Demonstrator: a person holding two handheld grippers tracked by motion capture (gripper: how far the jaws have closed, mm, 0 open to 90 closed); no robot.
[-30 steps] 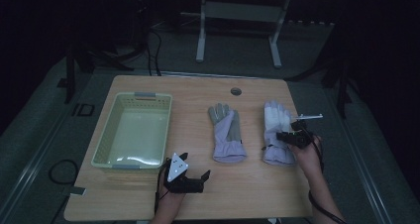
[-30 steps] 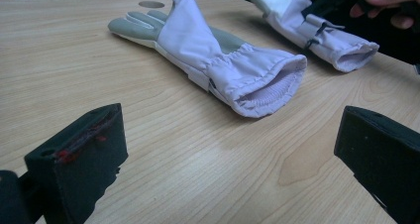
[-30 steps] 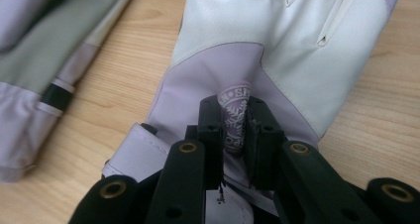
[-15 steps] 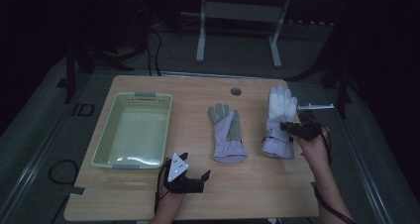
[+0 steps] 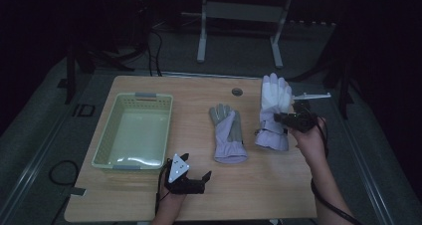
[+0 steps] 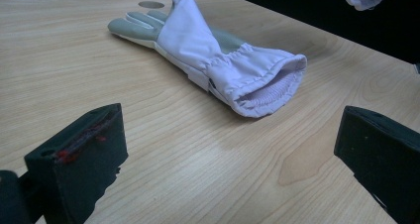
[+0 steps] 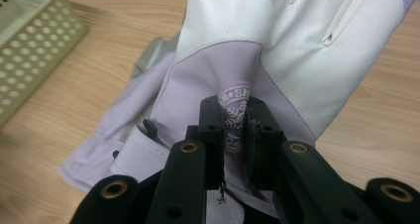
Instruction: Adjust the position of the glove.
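White glove [image 5: 275, 110] coming up off table [image 5: 278, 190].
You're lifting it w/ R gripper [image 5: 281, 119] clenched on its fabric; basket [image 5: 106, 145] at 9 o'clock is probably next. L gripper [image 5: 201, 177] released, idling.

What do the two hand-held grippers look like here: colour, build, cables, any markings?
Both are black two-jaw tools. The left gripper carries a grey three-cornered plate with dark dots on top, and its blocky jaws show red marks on one pad in the left gripper view. The right gripper has jointed black links with brass-coloured rivets. A dark cable trails along the right forearm. No sleeves are visible.
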